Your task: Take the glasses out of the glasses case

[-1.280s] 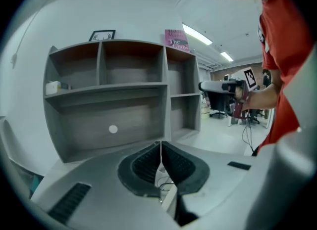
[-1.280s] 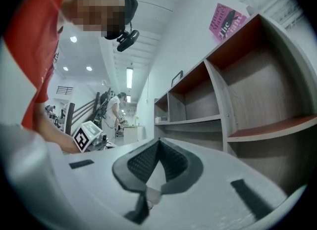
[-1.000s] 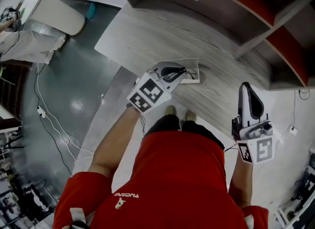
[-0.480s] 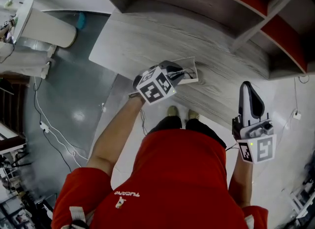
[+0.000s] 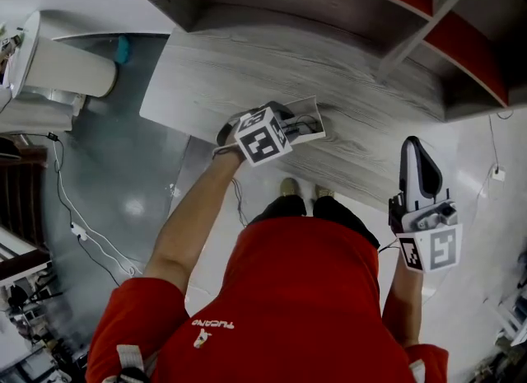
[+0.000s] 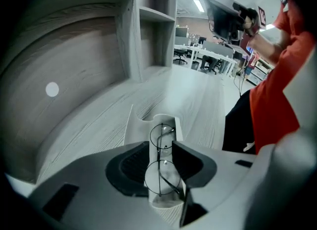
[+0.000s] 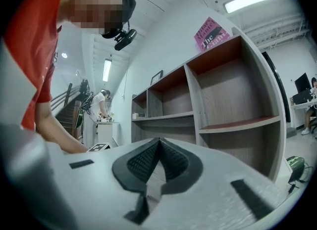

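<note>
Thin round wire glasses (image 6: pixel 159 177) lie along the white open glasses case (image 6: pixel 132 126) on the grey wooden desk. My left gripper (image 6: pixel 160 161) points steeply down over them. Its jaws are opening, with the glasses in the gap between the dark pads (image 6: pixel 132 163) and the pads apart from the frame. In the head view the left gripper (image 5: pixel 290 123) covers most of the case (image 5: pixel 311 110). My right gripper (image 5: pixel 414 149) hangs in the air off the desk's near right edge, shut and empty, pointing level; its pads (image 7: pixel 171 161) meet in the right gripper view.
The desk (image 5: pixel 362 101) runs under a shelf unit with red and grey compartments (image 5: pixel 387 11). A white round dot (image 6: pixel 52 89) marks the back panel. Left of the desk are grey floor, cables (image 5: pixel 78 229) and a white bin (image 5: pixel 62 68).
The left gripper has sunk onto the case and tipped further downward, its marker cube turning. The right gripper has stayed where it was.
</note>
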The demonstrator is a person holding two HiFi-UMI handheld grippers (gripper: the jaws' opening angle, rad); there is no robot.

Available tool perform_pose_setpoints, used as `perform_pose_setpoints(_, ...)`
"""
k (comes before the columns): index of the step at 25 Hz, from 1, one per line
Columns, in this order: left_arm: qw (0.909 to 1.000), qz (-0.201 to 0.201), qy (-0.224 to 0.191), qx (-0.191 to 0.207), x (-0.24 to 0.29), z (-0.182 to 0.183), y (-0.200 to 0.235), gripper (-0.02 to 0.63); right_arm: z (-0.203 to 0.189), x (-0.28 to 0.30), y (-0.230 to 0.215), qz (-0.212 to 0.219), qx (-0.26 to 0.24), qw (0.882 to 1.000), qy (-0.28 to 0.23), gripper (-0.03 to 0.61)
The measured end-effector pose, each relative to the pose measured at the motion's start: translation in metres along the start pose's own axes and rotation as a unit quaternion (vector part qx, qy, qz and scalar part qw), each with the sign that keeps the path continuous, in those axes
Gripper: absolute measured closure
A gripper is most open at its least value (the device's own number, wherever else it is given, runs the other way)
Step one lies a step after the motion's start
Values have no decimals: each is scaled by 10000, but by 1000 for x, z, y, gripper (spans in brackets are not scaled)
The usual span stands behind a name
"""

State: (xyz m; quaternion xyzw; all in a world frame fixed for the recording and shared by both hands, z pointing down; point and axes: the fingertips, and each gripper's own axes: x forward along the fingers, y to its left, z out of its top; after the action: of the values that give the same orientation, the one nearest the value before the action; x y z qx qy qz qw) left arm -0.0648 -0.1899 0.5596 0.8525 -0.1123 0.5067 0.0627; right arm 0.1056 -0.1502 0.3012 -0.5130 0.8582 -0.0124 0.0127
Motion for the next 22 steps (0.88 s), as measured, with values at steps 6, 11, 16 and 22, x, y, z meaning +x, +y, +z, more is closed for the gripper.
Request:
perform_pose_setpoints(6, 9983, -206, 447, 315, 15, -8, 3, 477, -6, -2, -7, -155, 47, 9998, 64, 574)
perform_pose_setpoints(11, 9961, -379, 664, 440, 23, -12, 0, 476, -11, -5, -16, -274, 93, 9995, 108, 574)
perform_pose_setpoints(16, 9945, -431, 814, 506, 30, -14, 0, 476, -14, -3, -19, -292, 110, 9994, 138, 574)
perform_pose_setpoints(22, 9925, -296, 1050, 560, 33, -17, 0, 485, -15, -1, -19, -260, 109, 9995, 159, 574)
